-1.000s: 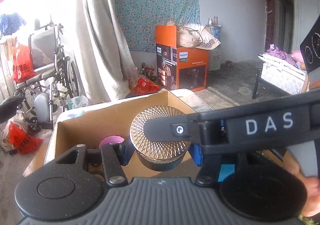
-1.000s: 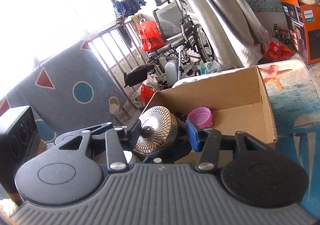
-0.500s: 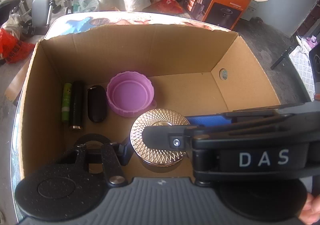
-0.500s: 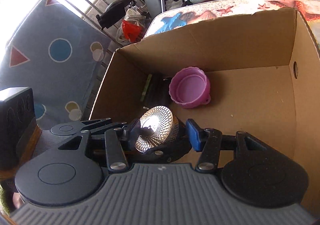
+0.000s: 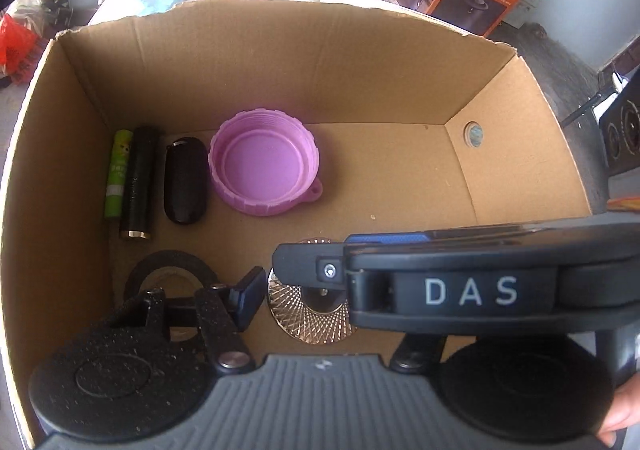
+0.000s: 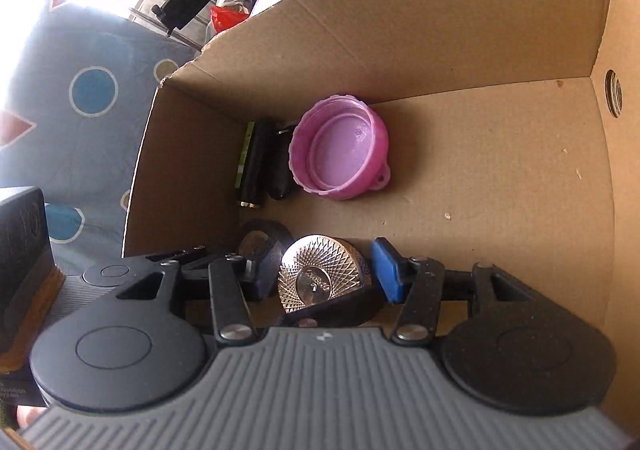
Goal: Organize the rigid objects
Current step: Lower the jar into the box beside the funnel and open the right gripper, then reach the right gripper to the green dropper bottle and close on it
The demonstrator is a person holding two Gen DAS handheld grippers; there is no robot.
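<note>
Both wrist cameras look steeply down into the cardboard box (image 5: 280,62), close over its floor. The left view faces the far wall squarely; the right view looks in at an angle. Both share the purple lid (image 5: 264,166), mid-frame, and the faceted jar (image 6: 324,276), low centre.

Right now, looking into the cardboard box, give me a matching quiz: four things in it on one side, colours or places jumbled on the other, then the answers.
Things
1. big cap
2. thin tube
3. patterned jar
4. tape ring

Descriptions
A. silvery, between the right gripper's fingers
B. pink, open side up
C. black, flat on the box floor near the left gripper
D. green, nearest the left wall of the box

Pairs: 1-B, 2-D, 3-A, 4-C
</note>
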